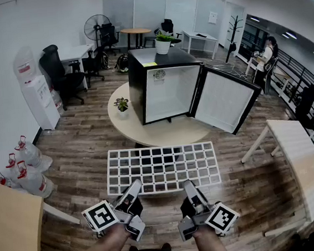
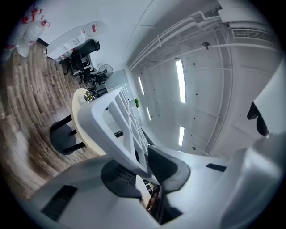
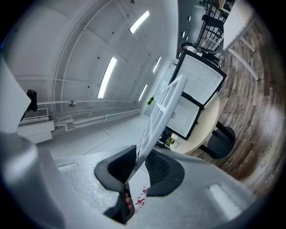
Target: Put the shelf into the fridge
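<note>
Our left gripper [image 1: 133, 187] is clamped on the near edge of the white grid shelf [image 1: 161, 168], a little left of its middle. Its own view shows both pads pinching the rim. The shelf hangs roughly level above the wooden floor [image 1: 82, 152], with its long axis running left to right across us and its far edge turned toward the fridge [image 1: 161, 88]. Our right gripper [image 1: 189, 189] bites the same near edge, right of middle, jaws closed on the rim. The two grips look evenly spaced, so neither hand is nearer the fridge.

The fridge stands straight ahead on the round table [image 1: 163, 132], well apart from the shelf's far edge. Its white cavity faces us and its door [image 1: 224, 101] is swung out to the right. We judge that the coming move is a carry forward and upward, far edge first. The shelf's right end will pass closest to that open door.
</note>
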`<state>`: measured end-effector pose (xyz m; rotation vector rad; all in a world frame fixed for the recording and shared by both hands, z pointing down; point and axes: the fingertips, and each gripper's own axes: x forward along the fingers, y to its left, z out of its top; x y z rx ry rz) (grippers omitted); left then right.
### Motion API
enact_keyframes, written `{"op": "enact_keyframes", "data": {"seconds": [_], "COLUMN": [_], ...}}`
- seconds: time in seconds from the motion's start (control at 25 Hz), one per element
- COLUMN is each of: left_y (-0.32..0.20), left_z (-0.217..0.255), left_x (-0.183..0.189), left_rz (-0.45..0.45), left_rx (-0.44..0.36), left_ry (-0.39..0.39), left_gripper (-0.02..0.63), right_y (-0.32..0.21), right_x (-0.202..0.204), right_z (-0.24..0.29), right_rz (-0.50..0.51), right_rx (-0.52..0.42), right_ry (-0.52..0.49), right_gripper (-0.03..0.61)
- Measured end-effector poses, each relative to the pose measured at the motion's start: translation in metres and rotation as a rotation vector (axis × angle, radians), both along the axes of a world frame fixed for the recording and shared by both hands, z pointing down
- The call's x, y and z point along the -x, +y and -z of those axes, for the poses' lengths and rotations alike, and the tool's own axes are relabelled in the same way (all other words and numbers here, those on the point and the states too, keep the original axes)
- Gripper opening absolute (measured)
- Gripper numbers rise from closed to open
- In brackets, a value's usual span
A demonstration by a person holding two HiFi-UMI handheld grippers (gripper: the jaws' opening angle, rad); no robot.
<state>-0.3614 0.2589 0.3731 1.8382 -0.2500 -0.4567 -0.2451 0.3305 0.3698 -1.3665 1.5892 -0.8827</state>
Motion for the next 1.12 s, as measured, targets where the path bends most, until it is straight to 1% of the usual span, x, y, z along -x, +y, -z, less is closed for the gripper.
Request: {"op": "enact_keyframes", "data": {"seconds": [0.2, 0.4, 0.44, 0.48, 0.52, 0.56, 0.6, 0.64, 0.8, 1.0, 1.12], "left_y": [0.004, 0.008, 0.008, 0.006, 0.002, -0.004, -0.007, -0.008, -0.004, 0.003, 0.007], "left_z": [0.004, 0.009, 0.009, 0.007, -0.001, -0.011, -0.018, -0.021, -0.020, -0.021, -0.022], "left_x": [-0.005, -0.011, -0.011, -0.009, -0.002, 0.006, 0.011, 0.013, 0.007, -0.006, -0.017], "left_rz": [0.006, 0.003, 0.004, 0.012, 0.030, 0.054, 0.071, 0.077, 0.079, 0.078, 0.082], "left_rx": [-0.019, -0.015, -0.020, -0.040, -0.083, -0.140, -0.183, -0.202, -0.201, -0.215, -0.222], "left_ry": [-0.004, 0.018, 0.012, -0.026, -0.116, -0.235, -0.322, -0.354, -0.338, -0.347, -0.354], "left_gripper": [0.054, 0.055, 0.055, 0.055, 0.055, 0.054, 0.054, 0.054, 0.055, 0.055, 0.055], "right_y": [0.003, 0.006, 0.006, 0.006, 0.007, 0.007, 0.008, 0.009, 0.012, 0.019, 0.024], "right_x": [-0.005, -0.010, -0.011, -0.011, -0.011, -0.012, -0.013, -0.015, -0.020, -0.031, -0.043], "right_z": [0.004, 0.006, 0.007, 0.007, 0.008, 0.008, 0.009, 0.009, 0.011, 0.008, 0.007], "right_rz": [0.009, 0.008, 0.006, 0.005, 0.005, 0.006, 0.008, 0.010, 0.016, 0.023, 0.030], "right_rx": [-0.010, -0.019, -0.025, -0.030, -0.034, -0.036, -0.038, -0.038, -0.036, -0.040, -0.036], "right_ry": [0.001, 0.001, -0.003, -0.007, -0.010, -0.011, -0.007, 0.001, 0.011, 0.002, 0.014], "right_gripper": [0.061, 0.063, 0.063, 0.064, 0.066, 0.067, 0.069, 0.069, 0.069, 0.069, 0.069]}}
